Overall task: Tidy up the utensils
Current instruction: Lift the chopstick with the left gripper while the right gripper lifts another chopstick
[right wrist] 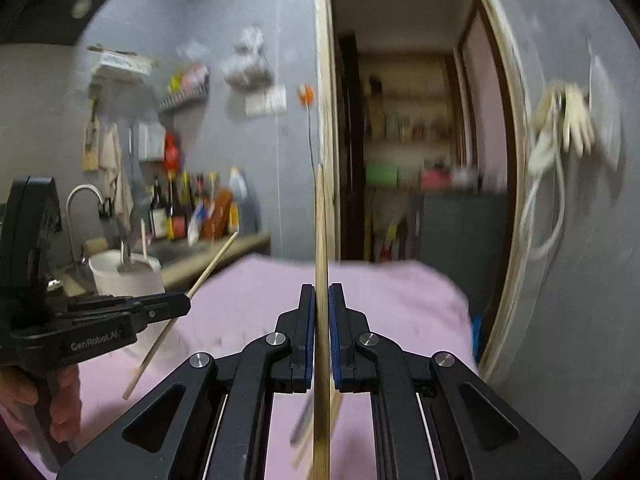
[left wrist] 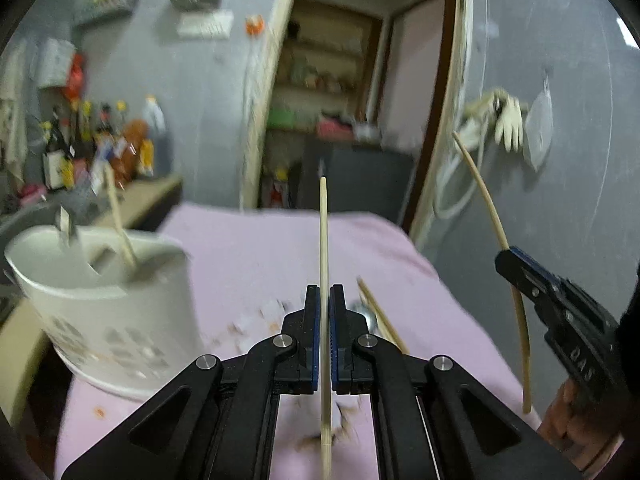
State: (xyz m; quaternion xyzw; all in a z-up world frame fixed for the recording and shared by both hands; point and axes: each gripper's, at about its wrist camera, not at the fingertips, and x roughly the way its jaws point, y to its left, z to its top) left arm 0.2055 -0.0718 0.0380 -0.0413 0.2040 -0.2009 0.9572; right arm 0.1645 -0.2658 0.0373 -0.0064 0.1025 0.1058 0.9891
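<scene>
Gripping one pale bamboo chopstick (left wrist: 324, 264) upright in each closed claw (left wrist: 324, 296), ready for dropping into the white plastic utensil holder (left wrist: 108, 312) at ten o'clock.

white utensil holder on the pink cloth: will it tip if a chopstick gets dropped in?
Probably stays up: the white utensil holder looks wide and squat, and already stands upright holding a chopstick. It looks like thin perforated plastic, so likely light; a sideways knock from the left tool could slide it on the pink cloth.

- "GenRobot.AI" in pale letters on the black body of the left gripper (right wrist: 188, 305) (seen from the right wrist)
- Bottle labels too blurred to read
</scene>
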